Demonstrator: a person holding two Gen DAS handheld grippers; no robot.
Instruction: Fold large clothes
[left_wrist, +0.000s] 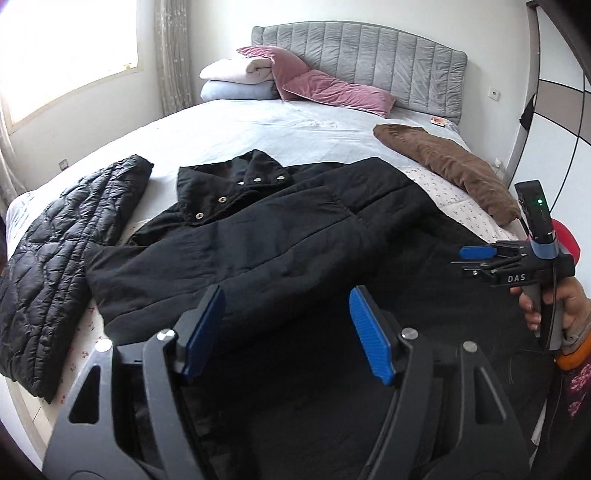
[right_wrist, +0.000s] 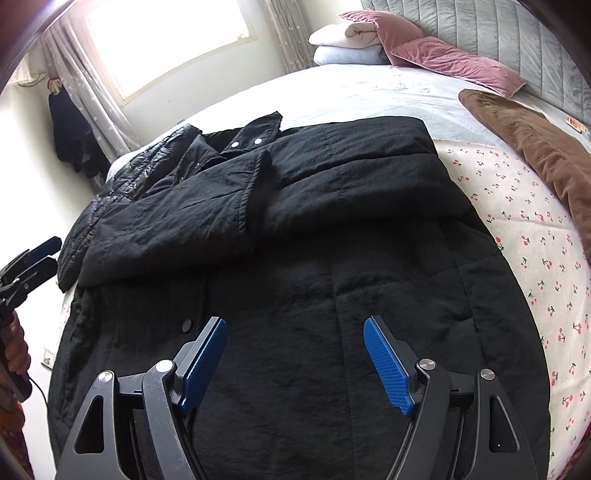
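A large black padded coat (left_wrist: 280, 236) lies spread on the bed, collar with metal snaps toward the headboard, both sleeves folded across its chest. It fills the right wrist view (right_wrist: 332, 229). My left gripper (left_wrist: 288, 314) hovers open and empty over the coat's lower part. My right gripper (right_wrist: 295, 347) is open and empty above the coat's hem area; it also shows in the left wrist view (left_wrist: 469, 260) at the right, held by a hand. The left gripper's fingers (right_wrist: 40, 254) show at the left edge of the right wrist view.
A folded shiny black quilted jacket (left_wrist: 55, 266) lies left of the coat. A brown garment (left_wrist: 450, 166) lies at the right bed edge. Pink pillows (left_wrist: 332, 88) and folded blankets (left_wrist: 236, 79) sit by the grey headboard (left_wrist: 369, 55). Cherry-print sheet (right_wrist: 517, 229) covers the mattress.
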